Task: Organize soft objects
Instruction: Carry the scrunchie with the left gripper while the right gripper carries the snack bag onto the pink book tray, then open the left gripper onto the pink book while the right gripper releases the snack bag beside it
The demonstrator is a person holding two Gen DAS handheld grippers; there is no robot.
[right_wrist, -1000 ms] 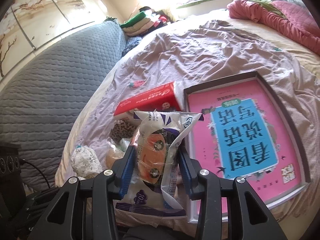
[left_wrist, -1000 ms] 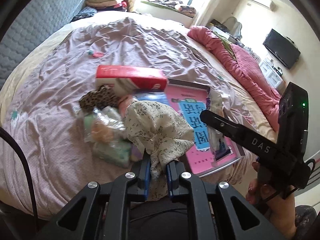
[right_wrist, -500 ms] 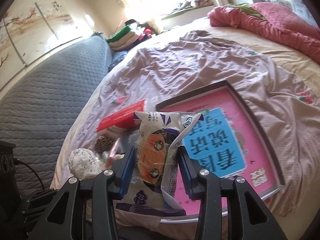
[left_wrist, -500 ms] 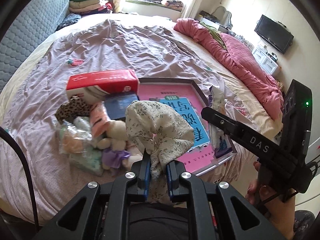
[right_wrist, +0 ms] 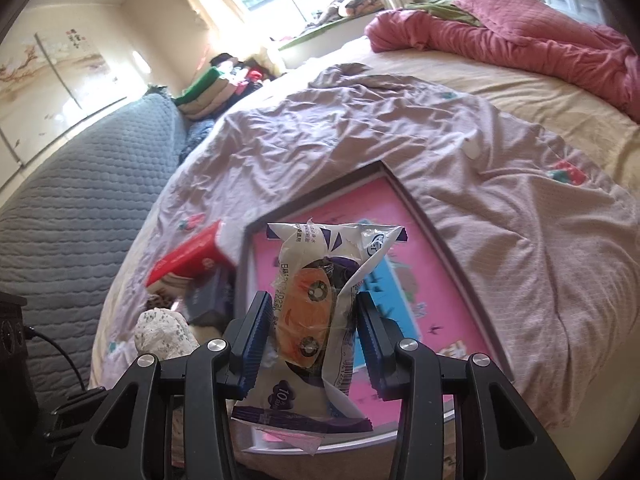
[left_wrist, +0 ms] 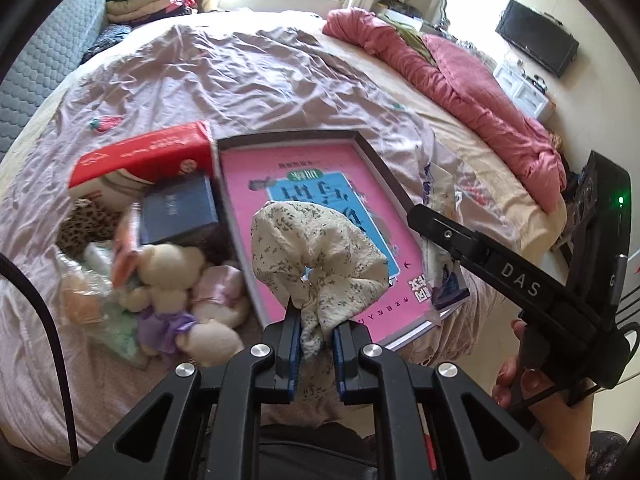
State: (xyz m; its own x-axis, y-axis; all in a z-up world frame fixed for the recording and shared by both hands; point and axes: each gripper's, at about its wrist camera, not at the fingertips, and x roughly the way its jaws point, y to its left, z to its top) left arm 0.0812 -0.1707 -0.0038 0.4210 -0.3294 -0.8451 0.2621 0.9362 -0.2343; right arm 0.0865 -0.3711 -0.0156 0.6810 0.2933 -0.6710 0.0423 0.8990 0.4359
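Note:
My left gripper [left_wrist: 315,340] is shut on a cream floral scrunchie [left_wrist: 316,256], held above the near edge of a pink tray-like box [left_wrist: 320,184] on the bed. My right gripper [right_wrist: 312,332] is shut on a white and purple plastic packet [right_wrist: 320,292] with an orange item inside, also over the pink box [right_wrist: 424,280]. The right gripper's body [left_wrist: 520,280] shows in the left wrist view, with a hand [left_wrist: 536,400] on it. A heap of soft things lies left of the box: a plush bunny [left_wrist: 172,276], a leopard scrunchie [left_wrist: 84,224] and plastic-wrapped items [left_wrist: 100,312].
A red and white tissue box [left_wrist: 148,160] and a dark blue box [left_wrist: 180,212] lie by the heap. A pink quilt [left_wrist: 460,80] is bunched along the bed's right side. A grey padded headboard [right_wrist: 72,208] and folded clothes [right_wrist: 208,88] stand beyond.
Both grippers have moved rightwards along the bed with their loads, so the pink box now lies under them. The plush bunny has come into the left wrist view. Both grips hold unchanged.

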